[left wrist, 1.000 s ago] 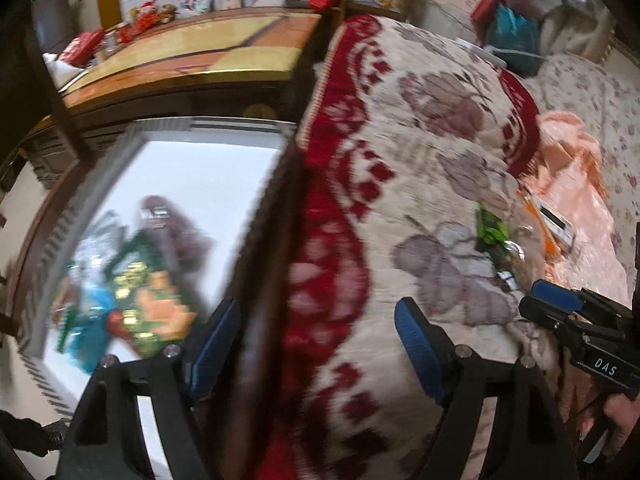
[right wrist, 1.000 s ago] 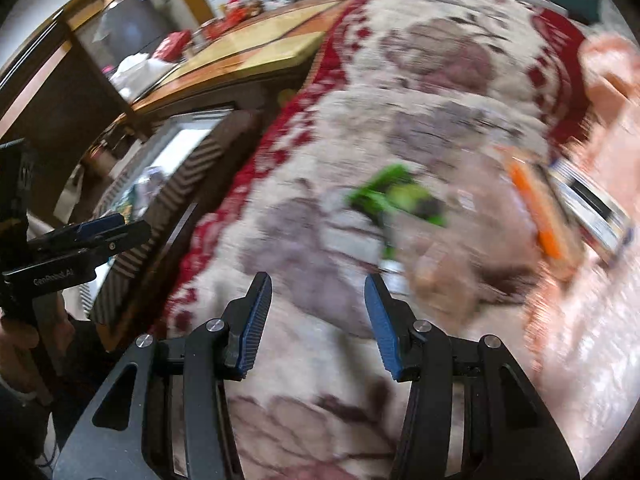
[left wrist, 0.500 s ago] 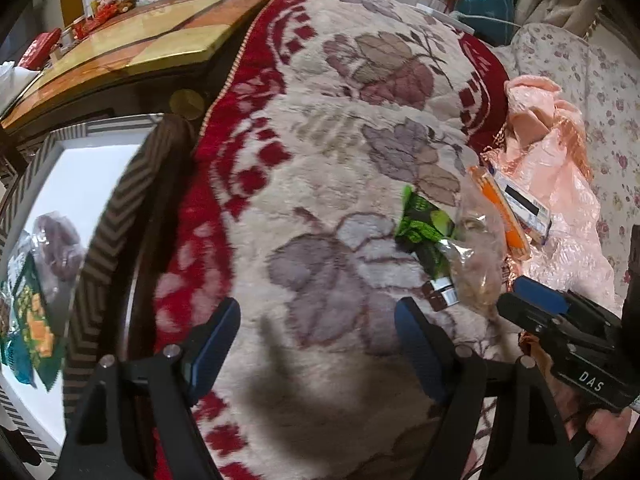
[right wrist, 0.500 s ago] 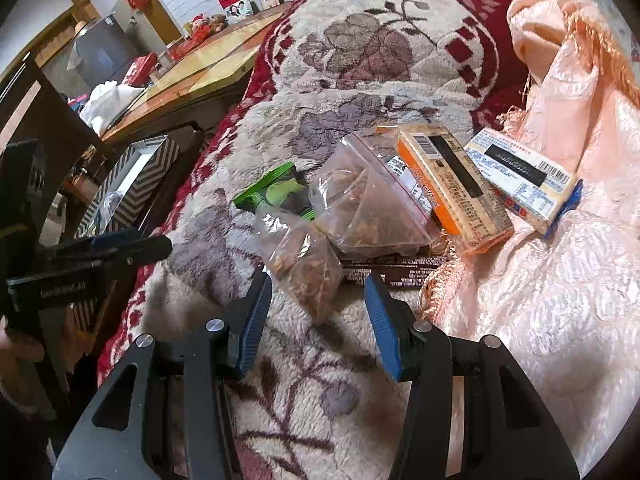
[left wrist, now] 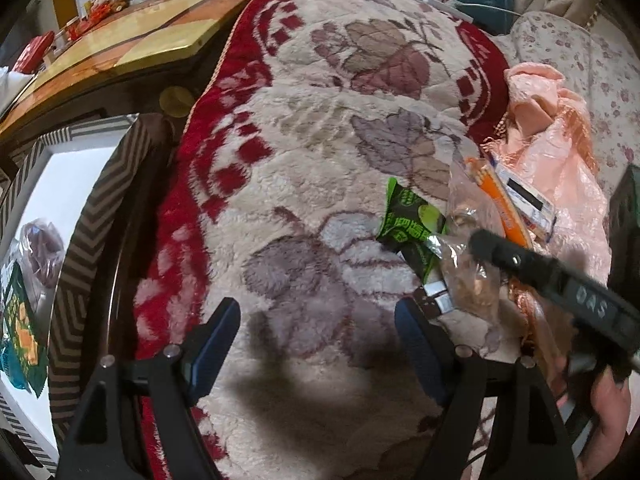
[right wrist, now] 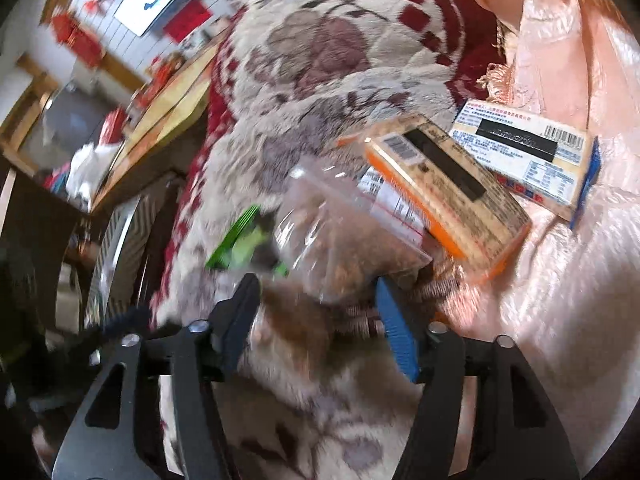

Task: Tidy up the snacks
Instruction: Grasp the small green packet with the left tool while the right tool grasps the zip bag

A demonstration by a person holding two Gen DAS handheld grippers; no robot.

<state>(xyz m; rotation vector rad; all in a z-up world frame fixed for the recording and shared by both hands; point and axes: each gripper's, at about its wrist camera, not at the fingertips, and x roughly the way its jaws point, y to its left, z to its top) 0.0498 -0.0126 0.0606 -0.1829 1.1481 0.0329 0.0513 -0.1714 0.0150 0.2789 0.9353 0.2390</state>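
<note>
The snacks lie in a loose heap on the plush cream-and-red floral blanket [left wrist: 320, 184] that covers the bed, and the coming move turns on how the nearest one sits against the right gripper [right wrist: 318, 312]. Its blue-padded fingers [right wrist: 394, 330] stand spread apart, grasping nothing, and straddle the near end of a clear plastic bag of brown snack pieces [right wrist: 340, 232]. The bag lies straight ahead of the gap, its long axis running roughly away from the gripper and a little to the right, so a closing pinch would meet its near edge across the width. This view is blurred, so whether the pads already touch the film cannot be told. Just left of the bag lies a green foil snack packet [right wrist: 240, 246]; just right, partly overlapping it, an orange-edged rectangular snack box [right wrist: 448, 196], and beyond that a white printed box with a blue edge [right wrist: 532, 160] resting on the peach satin cloth [right wrist: 580, 280]. The left gripper [left wrist: 318, 340] hovers over bare blanket with its fingers released and nothing between them; the heap lies up and to its right, the green packet [left wrist: 412, 224] nearest, so the right hand is judged much the better placed for this pick. To the left, off the bed's edge, a white tray with a chevron-striped rim [left wrist: 76, 240] already holds a few packets [left wrist: 20, 320], and is probably where the bag is bound.
</note>
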